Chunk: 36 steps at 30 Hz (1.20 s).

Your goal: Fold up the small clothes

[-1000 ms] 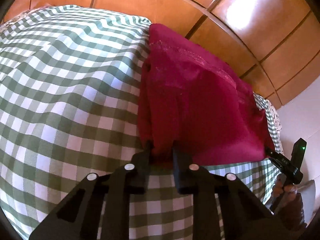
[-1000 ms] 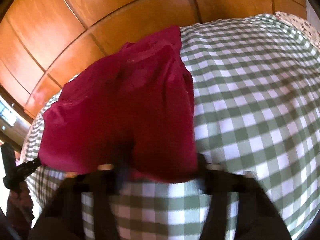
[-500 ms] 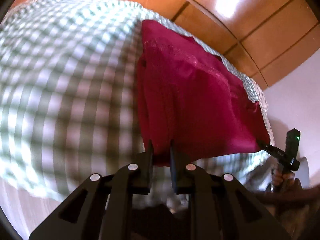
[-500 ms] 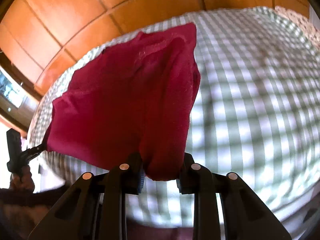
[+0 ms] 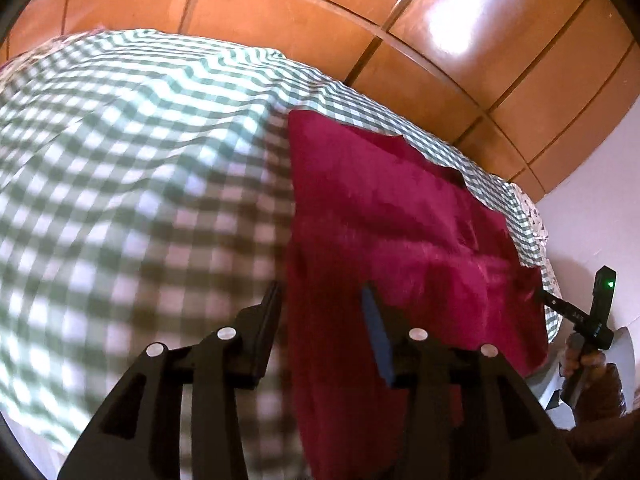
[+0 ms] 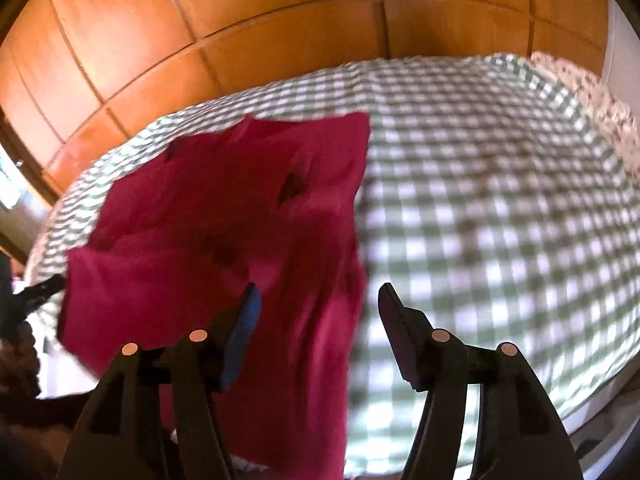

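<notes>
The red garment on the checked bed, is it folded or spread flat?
Folded: the red garment lies doubled in overlapping layers, though rumpled.

Left gripper [image 5: 322, 300]: black angular plastic arms, four round silver screw heads, blue pad on one of fingers [image 5: 378, 340]. Right gripper [image 6: 318, 300]: same black build, silver screws, blue pad, small green light on body. Dark sleeve at wrist.

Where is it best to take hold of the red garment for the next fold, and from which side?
Probably the red garment by its two near corners, approached from the near edge of the checked cover: it lies spread there, and both grippers' opening jaws already straddle that hem.
</notes>
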Motion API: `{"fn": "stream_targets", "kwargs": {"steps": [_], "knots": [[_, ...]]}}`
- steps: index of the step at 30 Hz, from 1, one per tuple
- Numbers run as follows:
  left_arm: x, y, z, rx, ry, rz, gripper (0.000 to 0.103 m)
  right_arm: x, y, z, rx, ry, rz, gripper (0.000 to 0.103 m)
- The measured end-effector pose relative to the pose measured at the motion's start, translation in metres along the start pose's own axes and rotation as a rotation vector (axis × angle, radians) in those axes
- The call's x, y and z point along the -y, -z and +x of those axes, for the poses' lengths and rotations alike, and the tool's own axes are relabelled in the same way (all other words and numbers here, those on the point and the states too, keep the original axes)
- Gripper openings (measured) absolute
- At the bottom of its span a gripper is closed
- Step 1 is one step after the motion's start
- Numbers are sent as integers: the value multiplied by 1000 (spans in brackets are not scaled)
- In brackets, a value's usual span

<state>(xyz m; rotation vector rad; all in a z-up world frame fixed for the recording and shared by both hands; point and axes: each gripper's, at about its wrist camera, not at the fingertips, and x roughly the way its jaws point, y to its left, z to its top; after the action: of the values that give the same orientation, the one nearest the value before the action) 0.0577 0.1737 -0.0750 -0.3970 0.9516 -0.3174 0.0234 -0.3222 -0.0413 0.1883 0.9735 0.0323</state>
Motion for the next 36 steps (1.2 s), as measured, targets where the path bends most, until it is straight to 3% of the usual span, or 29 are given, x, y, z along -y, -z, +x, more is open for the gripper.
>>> {"fn": "stream_targets", "kwargs": {"steps": [2,3,5,7,8,14,19,23,27,30,34,36], "knots": [[0,-4,9,-1,-6,-2,40,-2,-11,13,10,9,-9,60],[1,-5,12,0,3,-6,39,-2,-14,18,10,11,-12,54],[8,-10,20,4,18,17,12,-7,-19,27,-10,5,-31,34],[17,-8,14,29,17,63,7,-11,-23,26,-11,13,-58,9],[19,-7,9,40,28,74,7,-13,-23,21,-7,12,-66,7],[28,-16,-34,130,76,77,6,-17,-33,-35,55,-38,-77,6],[42,-66,-38,211,24,109,6,-17,-71,-44,143,-60,-39,6],[50,-119,-8,232,-43,115,6,-14,-114,-17,169,-31,-4,6],[53,-156,37,192,-115,128,6,1,-154,37,134,11,71,6],[49,-166,73,131,-164,119,6,7,-165,82,68,62,99,6],[33,-165,120,29,-251,88,6,16,-155,134,-26,129,142,6],[32,-162,133,-2,-289,93,7,18,-151,144,-30,131,151,6]]}}
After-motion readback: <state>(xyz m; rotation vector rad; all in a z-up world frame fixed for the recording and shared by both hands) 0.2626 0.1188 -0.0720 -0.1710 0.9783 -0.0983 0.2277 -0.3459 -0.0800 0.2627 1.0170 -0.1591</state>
